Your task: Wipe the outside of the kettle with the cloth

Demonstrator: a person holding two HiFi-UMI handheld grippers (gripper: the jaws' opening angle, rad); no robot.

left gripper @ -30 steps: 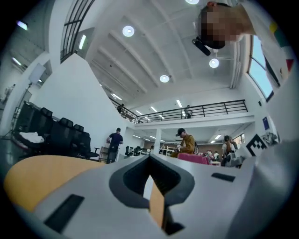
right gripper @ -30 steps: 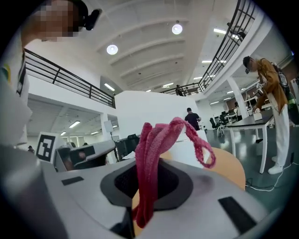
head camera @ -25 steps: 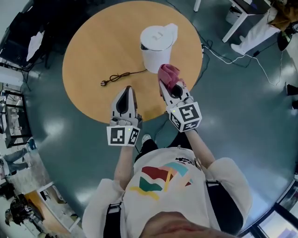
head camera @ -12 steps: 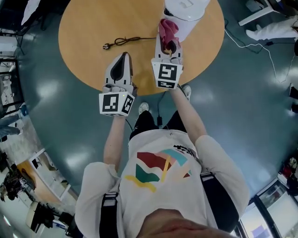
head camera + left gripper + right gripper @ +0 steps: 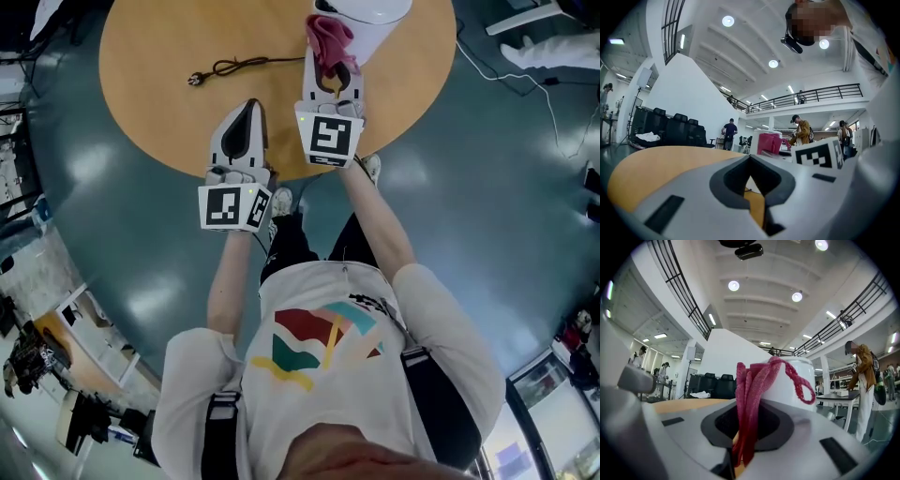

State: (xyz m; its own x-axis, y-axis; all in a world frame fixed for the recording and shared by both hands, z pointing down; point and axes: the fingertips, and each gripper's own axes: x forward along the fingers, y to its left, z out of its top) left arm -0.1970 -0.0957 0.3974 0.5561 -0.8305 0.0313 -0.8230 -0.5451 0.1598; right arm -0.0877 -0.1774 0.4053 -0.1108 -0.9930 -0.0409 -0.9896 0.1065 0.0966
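Observation:
A white kettle (image 5: 373, 21) stands at the far right of the round wooden table (image 5: 150, 84), cut off by the head view's top edge. My right gripper (image 5: 330, 70) is shut on a pink cloth (image 5: 329, 41), which rests against the kettle's near side. In the right gripper view the cloth (image 5: 752, 399) hangs between the jaws with the kettle (image 5: 797, 380) just behind it. My left gripper (image 5: 246, 117) hovers over the table's near edge, left of the right one, shut and holding nothing. From the left gripper view the cloth (image 5: 768, 143) and the kettle (image 5: 753, 143) show ahead.
A black power cord (image 5: 230, 67) lies on the table left of the kettle. White cables (image 5: 525, 75) trail on the grey floor to the right. People stand in the hall behind, with black chairs (image 5: 677, 129) at the left.
The right gripper has carried the cloth forward until it sits against the kettle's side. The view has shifted, so the kettle now sits at the top edge. The left gripper has stayed put.

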